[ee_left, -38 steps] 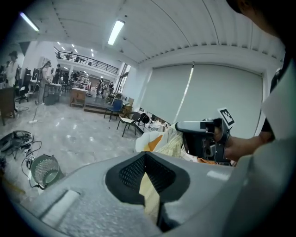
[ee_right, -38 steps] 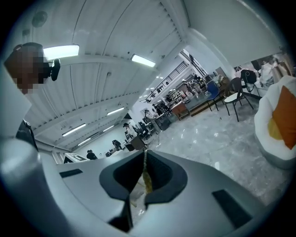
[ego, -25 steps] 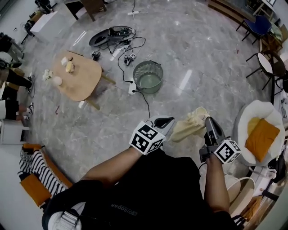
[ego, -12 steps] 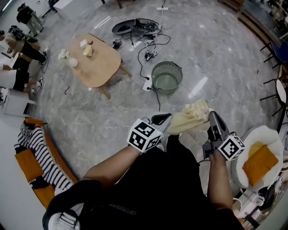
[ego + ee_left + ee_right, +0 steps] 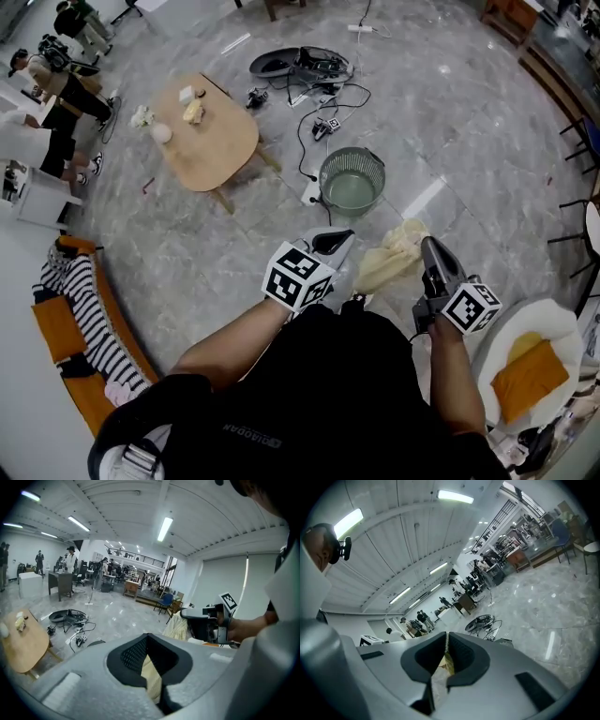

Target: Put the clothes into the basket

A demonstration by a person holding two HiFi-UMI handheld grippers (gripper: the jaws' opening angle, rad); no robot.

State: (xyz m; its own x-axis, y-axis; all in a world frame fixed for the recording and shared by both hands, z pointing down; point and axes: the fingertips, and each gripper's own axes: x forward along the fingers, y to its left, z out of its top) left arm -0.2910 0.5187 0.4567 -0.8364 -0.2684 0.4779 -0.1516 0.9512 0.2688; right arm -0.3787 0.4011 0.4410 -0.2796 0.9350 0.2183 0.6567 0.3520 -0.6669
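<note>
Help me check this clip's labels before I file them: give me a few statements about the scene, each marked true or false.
1. The left tool and the right tool both grip one pale yellow cloth. True.
2. The cloth is already in the basket. False: it is held in the air, short of the basket.
3. The basket stands on the table. False: it stands on the floor, beside the table.
4. A striped garment lies on the orange seat at the left. True.
</note>
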